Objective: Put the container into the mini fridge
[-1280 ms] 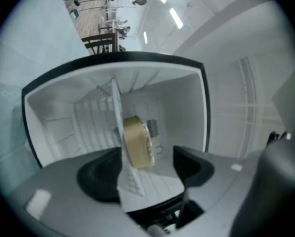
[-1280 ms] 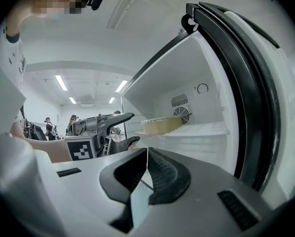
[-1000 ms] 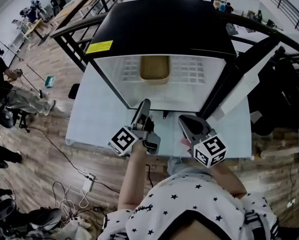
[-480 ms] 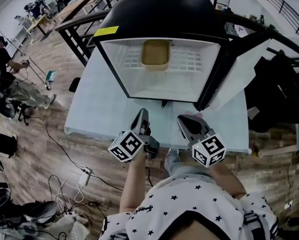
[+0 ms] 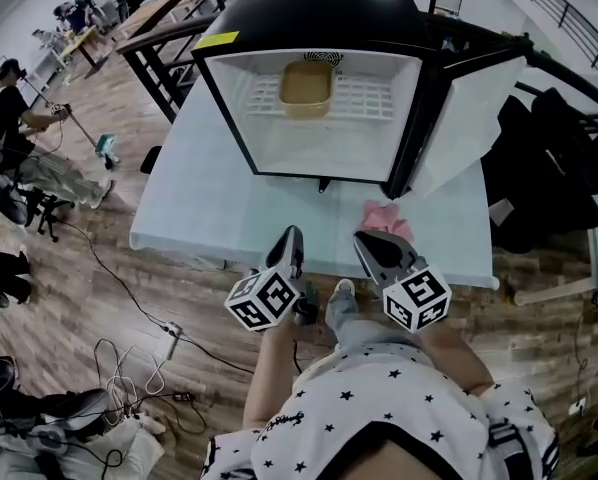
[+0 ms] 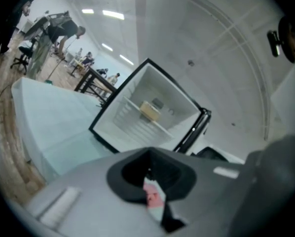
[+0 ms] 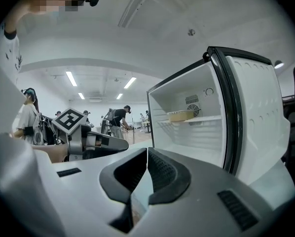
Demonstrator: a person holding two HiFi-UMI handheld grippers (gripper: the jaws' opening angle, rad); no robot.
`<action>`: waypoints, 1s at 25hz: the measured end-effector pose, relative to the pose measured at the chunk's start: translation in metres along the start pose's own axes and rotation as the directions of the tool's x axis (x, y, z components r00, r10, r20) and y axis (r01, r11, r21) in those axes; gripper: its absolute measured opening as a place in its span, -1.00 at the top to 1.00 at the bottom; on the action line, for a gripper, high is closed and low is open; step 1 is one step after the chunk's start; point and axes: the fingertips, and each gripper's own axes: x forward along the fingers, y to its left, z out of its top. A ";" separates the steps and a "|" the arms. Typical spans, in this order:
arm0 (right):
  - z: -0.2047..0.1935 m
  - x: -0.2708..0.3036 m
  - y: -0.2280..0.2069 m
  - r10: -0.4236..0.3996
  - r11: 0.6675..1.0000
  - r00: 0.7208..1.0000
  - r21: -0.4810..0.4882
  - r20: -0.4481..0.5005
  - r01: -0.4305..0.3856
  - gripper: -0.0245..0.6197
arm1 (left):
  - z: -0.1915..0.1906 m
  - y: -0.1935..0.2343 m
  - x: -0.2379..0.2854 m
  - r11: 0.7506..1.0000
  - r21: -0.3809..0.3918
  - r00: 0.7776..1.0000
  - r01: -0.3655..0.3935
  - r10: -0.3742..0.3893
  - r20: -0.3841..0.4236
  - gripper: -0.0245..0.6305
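The tan container (image 5: pixel 307 85) sits on the wire shelf inside the black mini fridge (image 5: pixel 319 18), whose door (image 5: pixel 469 118) stands open to the right. It also shows in the left gripper view as the container (image 6: pixel 148 110) and in the right gripper view as the container (image 7: pixel 179 115). My left gripper (image 5: pixel 295 236) hovers at the table's near edge, shut with nothing held, well short of the fridge. My right gripper (image 5: pixel 364 244) is beside it, also shut and empty. Jaws of the left gripper (image 6: pixel 148 156) and right gripper (image 7: pixel 147 151) meet at their tips.
A pink cloth (image 5: pixel 387 216) lies on the pale table (image 5: pixel 209 208) just beyond the right gripper. Cables and a power strip (image 5: pixel 169 333) lie on the wooden floor at left. Seated people (image 5: pixel 19 138) are at far left. Dark bags (image 5: pixel 544 168) hang at right.
Both grippers have drawn back from the fridge opening to the table's near edge. The container stays on the shelf.
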 end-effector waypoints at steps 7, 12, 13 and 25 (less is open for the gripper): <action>-0.010 -0.023 0.016 0.011 1.000 1.000 -0.008 -0.003 -0.011 0.86 | -0.025 -0.013 -0.034 0.997 0.075 1.000 -0.012 0.014 -0.023 0.91; -0.017 -0.037 0.024 0.011 1.000 1.000 -0.006 -0.003 -0.011 0.86 | -0.044 -0.018 -0.054 0.996 0.089 0.999 -0.008 0.012 -0.048 0.91; -0.018 -0.039 0.026 0.012 1.000 1.000 -0.006 -0.004 -0.012 0.86 | -0.047 -0.018 -0.057 0.996 0.089 0.999 -0.007 0.012 -0.051 0.91; -0.022 -0.048 0.035 0.017 1.000 1.000 -0.010 -0.001 -0.017 0.86 | -0.054 -0.021 -0.072 0.994 0.106 0.998 -0.003 0.009 -0.059 0.91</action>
